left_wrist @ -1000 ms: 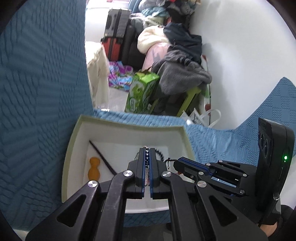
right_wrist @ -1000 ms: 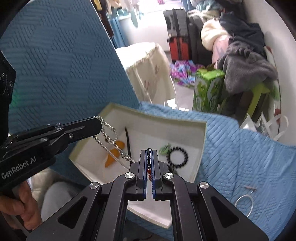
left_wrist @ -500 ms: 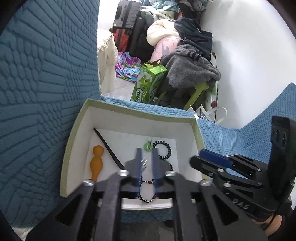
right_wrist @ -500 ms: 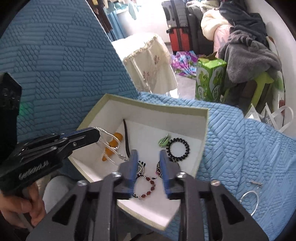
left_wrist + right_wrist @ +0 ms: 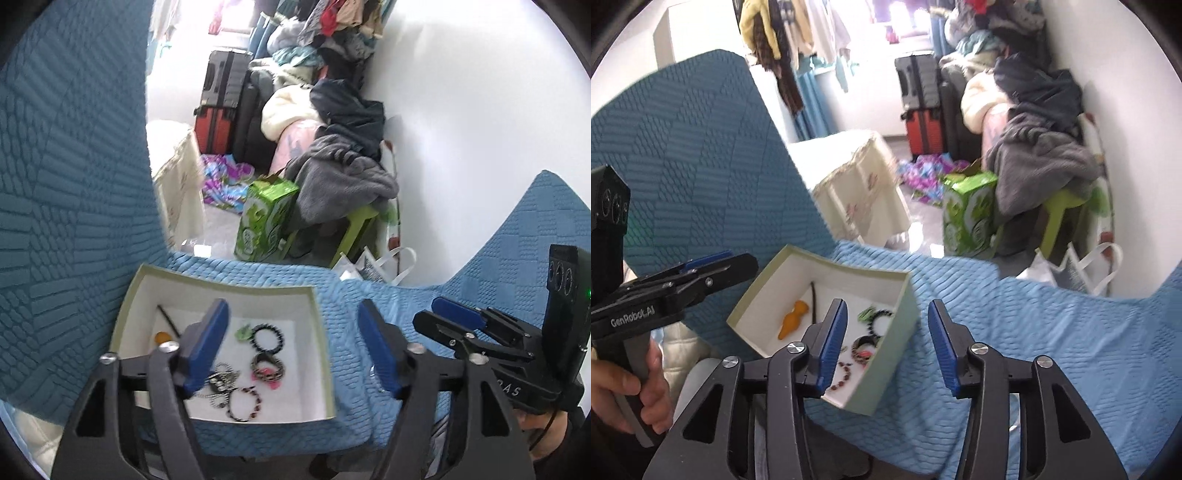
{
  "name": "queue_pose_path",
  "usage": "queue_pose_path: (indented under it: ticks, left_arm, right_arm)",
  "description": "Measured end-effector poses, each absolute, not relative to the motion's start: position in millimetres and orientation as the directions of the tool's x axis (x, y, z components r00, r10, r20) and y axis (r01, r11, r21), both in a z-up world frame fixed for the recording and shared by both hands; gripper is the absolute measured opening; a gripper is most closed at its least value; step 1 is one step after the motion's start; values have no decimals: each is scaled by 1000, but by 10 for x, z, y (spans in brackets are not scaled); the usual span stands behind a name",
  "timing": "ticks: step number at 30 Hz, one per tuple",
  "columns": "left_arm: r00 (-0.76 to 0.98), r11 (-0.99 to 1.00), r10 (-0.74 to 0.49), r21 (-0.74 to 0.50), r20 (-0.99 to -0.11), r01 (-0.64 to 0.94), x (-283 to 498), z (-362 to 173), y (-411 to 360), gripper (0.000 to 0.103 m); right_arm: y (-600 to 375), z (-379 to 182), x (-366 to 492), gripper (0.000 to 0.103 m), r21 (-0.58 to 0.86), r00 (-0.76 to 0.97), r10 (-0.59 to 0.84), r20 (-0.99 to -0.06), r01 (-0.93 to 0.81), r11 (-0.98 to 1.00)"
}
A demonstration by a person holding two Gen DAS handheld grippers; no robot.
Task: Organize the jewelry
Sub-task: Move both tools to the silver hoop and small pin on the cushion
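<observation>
A pale green box with a white inside [image 5: 320, 354] [image 5: 901, 332] sits on the blue quilted cover. In it lie a black bead bracelet [image 5: 267, 336] [image 5: 881, 318], a black and pink ring-shaped piece [image 5: 266, 367] [image 5: 863, 349], a red bead bracelet [image 5: 244, 403] [image 5: 844, 374], a silver chain [image 5: 218, 384], an orange piece [image 5: 792, 319] and a black stick [image 5: 813, 299]. My left gripper [image 5: 295, 339] is open and empty above the box's right rim; it also shows at the left of the right wrist view [image 5: 720, 271]. My right gripper [image 5: 886, 338] is open and empty above the box's right wall; it also shows in the left wrist view [image 5: 454, 319].
The blue cover [image 5: 1052, 332] spreads to the right and rises behind the box at the left [image 5: 66, 184]. Beyond the edge stand a green carton [image 5: 266, 221], a pile of clothes [image 5: 343, 177], suitcases [image 5: 221, 107] and a cloth-covered table [image 5: 857, 192].
Both grippers opened and let go: the silver chain and the red bead bracelet now lie in the box. Both grippers then pulled back and up, away from the box.
</observation>
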State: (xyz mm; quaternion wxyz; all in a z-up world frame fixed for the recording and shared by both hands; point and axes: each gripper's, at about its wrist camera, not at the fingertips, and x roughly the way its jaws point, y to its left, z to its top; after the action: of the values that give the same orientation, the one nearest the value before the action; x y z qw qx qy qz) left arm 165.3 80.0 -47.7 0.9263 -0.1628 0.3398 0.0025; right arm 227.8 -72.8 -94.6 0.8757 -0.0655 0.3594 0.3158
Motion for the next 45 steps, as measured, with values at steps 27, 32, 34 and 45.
queue_pose_path:
  ticks: [27, 32, 34, 45]
  left_arm:
    - [520, 926, -335, -376, -785, 28, 2156, -2022, -953, 31]
    - [512, 936, -288, -350, -809, -25, 2264, -2216, -1010, 21]
    - [509, 940, -273, -339, -817, -41, 2292, -2263, -1019, 21]
    - [485, 972, -177, -229, -857, -50, 2428, -2445, -1158, 21]
  right_arm:
    - [-2283, -2097, 2455, 12, 136, 533, 385, -754, -447, 884]
    - [-2298, -2236, 2552, 12, 181, 501, 417, -758, -452, 873]
    - [-2280, -2283, 2612, 12, 191, 489, 426, -761, -459, 868]
    - [-2112, -2481, 2900, 10, 171, 438, 459, -773, -553, 816]
